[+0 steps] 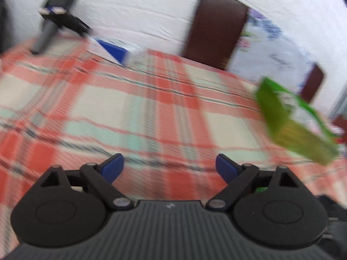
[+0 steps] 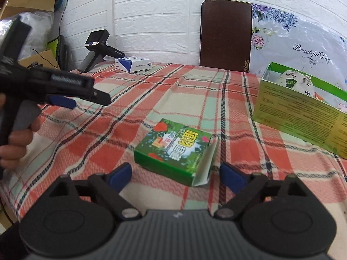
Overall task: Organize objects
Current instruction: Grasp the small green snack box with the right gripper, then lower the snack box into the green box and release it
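Both sets of jaws spread wide and empty, right gripper point(image 2: 175, 173) just behind small green box point(image 2: 174, 149), left gripper point(image 1: 170, 164) over bare tabletop point(image 1: 130, 108).

Your table, under a red plaid tablecloth point(image 2: 151, 99): a small green box point(image 2: 175, 149) at centre, an open green carton point(image 2: 299, 117) at three o'clock, a blue-and-white box point(image 2: 133, 64) and a spare handheld gripper point(image 2: 97, 47) at eleven.
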A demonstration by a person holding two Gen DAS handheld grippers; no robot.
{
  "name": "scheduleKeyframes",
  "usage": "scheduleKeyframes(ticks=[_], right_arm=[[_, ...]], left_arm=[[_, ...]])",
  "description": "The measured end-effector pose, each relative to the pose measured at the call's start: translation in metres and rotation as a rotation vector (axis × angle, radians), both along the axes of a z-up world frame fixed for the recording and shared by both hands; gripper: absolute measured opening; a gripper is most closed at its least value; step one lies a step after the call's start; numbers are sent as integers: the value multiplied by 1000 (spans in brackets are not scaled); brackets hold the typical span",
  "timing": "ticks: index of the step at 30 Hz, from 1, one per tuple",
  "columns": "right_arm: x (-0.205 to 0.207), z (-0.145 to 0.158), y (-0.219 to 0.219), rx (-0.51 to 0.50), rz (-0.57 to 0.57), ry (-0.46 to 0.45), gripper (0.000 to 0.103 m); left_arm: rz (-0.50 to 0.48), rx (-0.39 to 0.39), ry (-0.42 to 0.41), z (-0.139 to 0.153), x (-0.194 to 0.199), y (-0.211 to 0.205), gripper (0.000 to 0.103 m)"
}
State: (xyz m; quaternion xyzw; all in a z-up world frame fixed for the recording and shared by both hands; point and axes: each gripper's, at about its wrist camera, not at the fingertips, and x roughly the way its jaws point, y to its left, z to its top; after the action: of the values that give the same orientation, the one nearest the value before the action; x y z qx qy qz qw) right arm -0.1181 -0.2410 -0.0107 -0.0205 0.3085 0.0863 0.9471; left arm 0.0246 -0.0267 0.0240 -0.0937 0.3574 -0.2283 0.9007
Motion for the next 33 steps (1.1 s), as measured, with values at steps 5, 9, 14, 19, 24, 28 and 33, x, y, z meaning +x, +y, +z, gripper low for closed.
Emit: scheduleKeyframes(ticks=[5,9,14,19,24,28,33], right_arm=[[-1,0,-6,6,-21,10,94],[-4,-1,-15,34,-34,11,89],[-2,-3,-8,19,19,-16,45],[-6,11,-19,51,-36,-136,44],[2,37,-51,-13,-151,-308,44],[25,43,-99,-3,-269,-336,45],[53,35,-149,8,-365,-308,45]], left_arm=[[-148,-77,92,12,-4,-37,79],[-267,-50,170,4,-4,-68,60],[-306,96,99,-9,-16,-97,48],[-323,77,22,25,-8,-110,47],[-403,67,-86,72,6,-166,47],[-483,66,-139,81,14,-230,47],[-541,99,-158,71,26,-291,47]])
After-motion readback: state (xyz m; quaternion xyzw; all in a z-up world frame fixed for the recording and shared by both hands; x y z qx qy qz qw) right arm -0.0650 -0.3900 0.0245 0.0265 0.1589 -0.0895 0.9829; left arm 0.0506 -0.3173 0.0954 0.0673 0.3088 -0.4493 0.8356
